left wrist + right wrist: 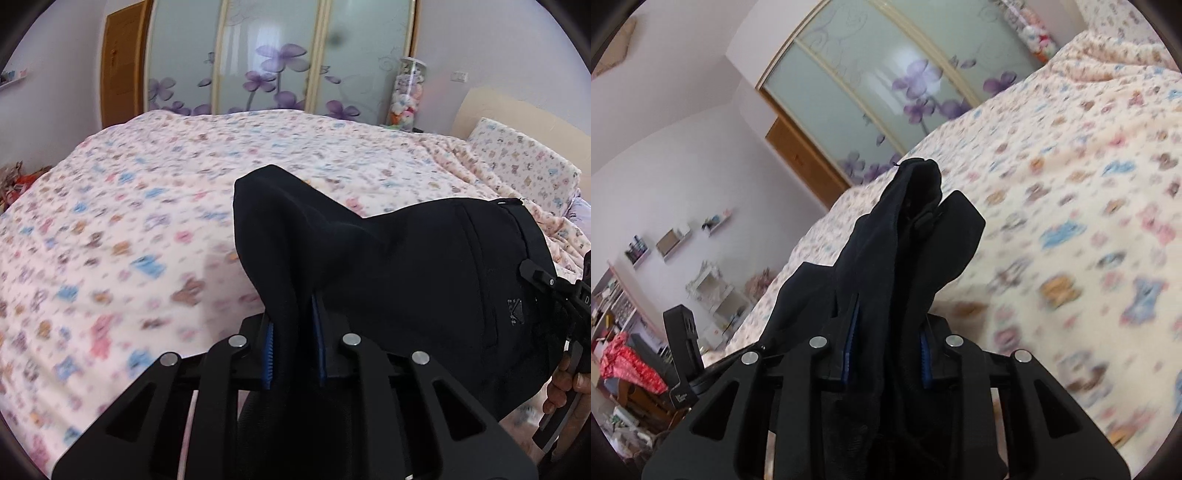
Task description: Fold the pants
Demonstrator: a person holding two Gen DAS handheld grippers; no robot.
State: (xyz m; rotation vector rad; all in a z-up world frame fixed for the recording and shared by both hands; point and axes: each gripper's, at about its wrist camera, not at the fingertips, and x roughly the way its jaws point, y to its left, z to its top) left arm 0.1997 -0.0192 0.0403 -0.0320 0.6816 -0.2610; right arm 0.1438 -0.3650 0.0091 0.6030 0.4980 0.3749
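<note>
So we've got the black pants (424, 258) up off the bed (147, 221), pinched at both ends. Our left gripper (293, 343) is clamped down on a bunched fold of the fabric, with the blue pads (268, 354) pressing in from either side. From there the cloth stretches across to the right, where you can see a pocket seam and a small logo (514, 312) on the fabric. At the far right edge of the left wrist view we can see our right hand (565, 387) wrapped around the other tool's handle.

In the right wrist view, our right gripper (886, 354) is likewise closed tight on a thick wad of the pants, which pokes up past the fingers into a peak. The left tool shows at the lower left there.

The bedspread with its little cartoon prints is blurry in both views. Behind it there's the wardrobe (280, 55) with frosted doors and purple flowers, plus a pillow (524, 162) by the headboard.
</note>
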